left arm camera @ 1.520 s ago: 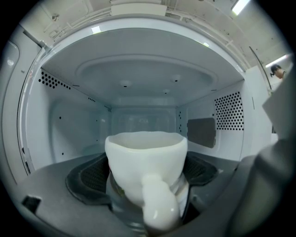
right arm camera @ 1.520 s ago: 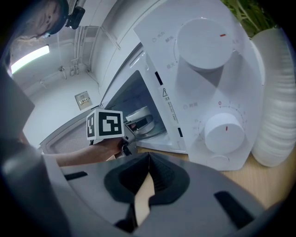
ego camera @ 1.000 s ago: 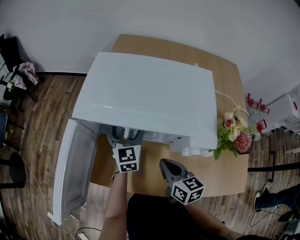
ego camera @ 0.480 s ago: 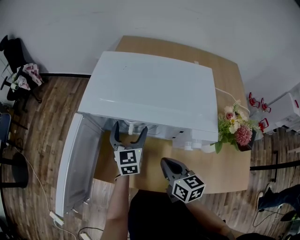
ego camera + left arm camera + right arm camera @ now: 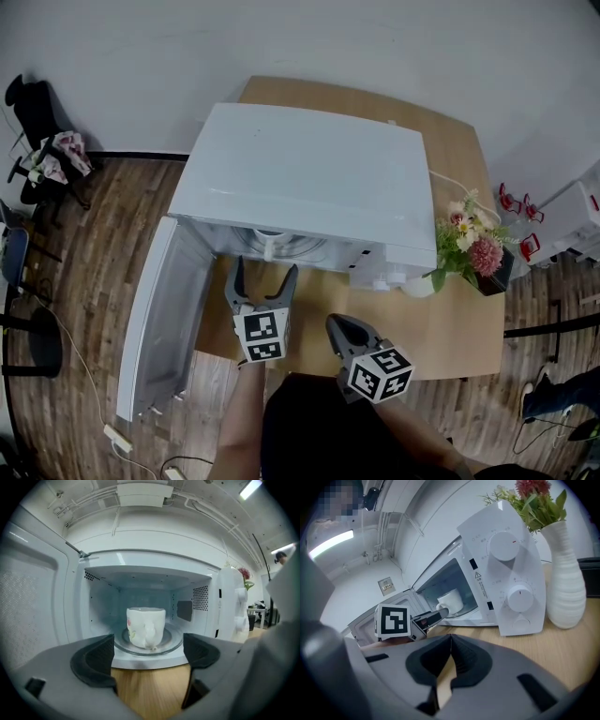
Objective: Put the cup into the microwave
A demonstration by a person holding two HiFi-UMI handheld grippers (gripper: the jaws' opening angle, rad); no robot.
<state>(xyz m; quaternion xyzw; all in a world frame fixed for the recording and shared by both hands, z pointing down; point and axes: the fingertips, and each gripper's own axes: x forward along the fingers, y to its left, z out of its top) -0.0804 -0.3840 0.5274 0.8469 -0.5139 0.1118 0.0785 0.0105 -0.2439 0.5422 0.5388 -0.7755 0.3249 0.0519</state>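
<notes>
A white cup (image 5: 146, 627) with a small flower print stands upright on the glass turntable (image 5: 172, 644) inside the open white microwave (image 5: 305, 183); the cup (image 5: 451, 600) also shows in the right gripper view. My left gripper (image 5: 262, 279) is open and empty, just outside the microwave's opening, apart from the cup. Lower and to the right, my right gripper (image 5: 337, 328) is shut with nothing in it, over the table's front edge. The microwave door (image 5: 159, 328) hangs wide open to the left.
A white vase of flowers (image 5: 469, 258) stands right of the microwave on the wooden table (image 5: 450, 328). The microwave's control panel with two knobs (image 5: 506, 569) faces the front. A cable (image 5: 455, 192) runs behind the vase. Wooden floor surrounds the table.
My left gripper has drawn back out of the microwave, open, leaving the cup on the turntable. The right gripper has barely moved.
</notes>
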